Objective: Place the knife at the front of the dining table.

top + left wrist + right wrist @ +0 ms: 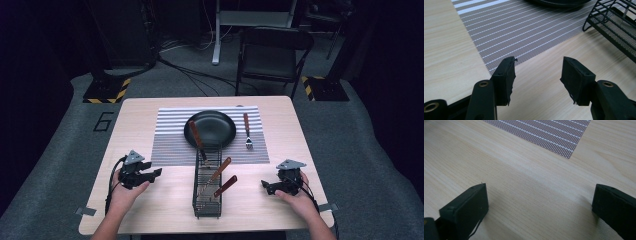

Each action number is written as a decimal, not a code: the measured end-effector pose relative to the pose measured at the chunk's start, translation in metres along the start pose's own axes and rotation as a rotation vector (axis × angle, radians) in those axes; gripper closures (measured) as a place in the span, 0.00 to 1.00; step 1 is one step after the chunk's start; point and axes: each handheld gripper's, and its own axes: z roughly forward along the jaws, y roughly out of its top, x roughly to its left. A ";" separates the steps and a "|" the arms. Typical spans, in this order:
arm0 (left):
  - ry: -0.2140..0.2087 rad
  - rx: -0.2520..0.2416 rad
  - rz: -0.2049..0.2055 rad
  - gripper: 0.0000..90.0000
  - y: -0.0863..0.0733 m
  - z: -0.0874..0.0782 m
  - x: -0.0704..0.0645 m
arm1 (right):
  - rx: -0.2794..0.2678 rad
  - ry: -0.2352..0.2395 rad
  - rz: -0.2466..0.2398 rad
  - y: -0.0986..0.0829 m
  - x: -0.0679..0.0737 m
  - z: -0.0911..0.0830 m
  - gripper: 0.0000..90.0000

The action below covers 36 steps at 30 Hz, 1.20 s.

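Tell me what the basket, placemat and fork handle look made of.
Basket: black wire and fine mesh, probably painted metal, matte.
Placemat: woven, likely vinyl or fabric; its dotted weave and pale stripes show.
Fork: reddish-brown handle, wood by its look; shiny metal tines.

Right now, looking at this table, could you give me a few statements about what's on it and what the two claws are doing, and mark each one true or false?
1. A black plate sits on the striped placemat. True.
2. The fork lies inside the wire basket. False: it lies on the placemat, to the right of the plate.
3. Both claws are open and hold nothing. True: the left claw and the right claw each show bare table between their jaws.
4. The basket holds no utensils. False: wooden-handled utensils lean in it.
5. The right claw is clamped on the plate's rim. False: it sits low on the bare table, right of the basket.
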 end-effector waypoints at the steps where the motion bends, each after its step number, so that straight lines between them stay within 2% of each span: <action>1: -0.007 0.014 0.012 0.49 0.002 0.000 -0.002 | 0.000 0.000 0.000 0.000 0.000 0.000 0.00; 6: -0.018 0.019 0.035 0.51 0.009 0.001 -0.011 | 0.000 0.000 0.000 0.000 0.000 0.000 0.00; 13: -0.049 -0.001 0.041 0.52 0.023 0.004 -0.020 | 0.000 0.000 0.000 0.000 0.000 0.000 0.00; 22: -0.080 -0.033 0.046 0.55 0.041 0.002 -0.027 | 0.000 0.000 -0.001 0.000 0.000 0.000 0.00; 32: -0.110 -0.034 0.043 0.57 0.054 0.002 -0.030 | 0.000 0.000 0.000 0.000 0.000 0.000 0.00; 36: -0.109 -0.038 0.047 0.58 0.060 0.001 -0.032 | 0.000 0.000 0.000 0.000 0.000 0.000 0.00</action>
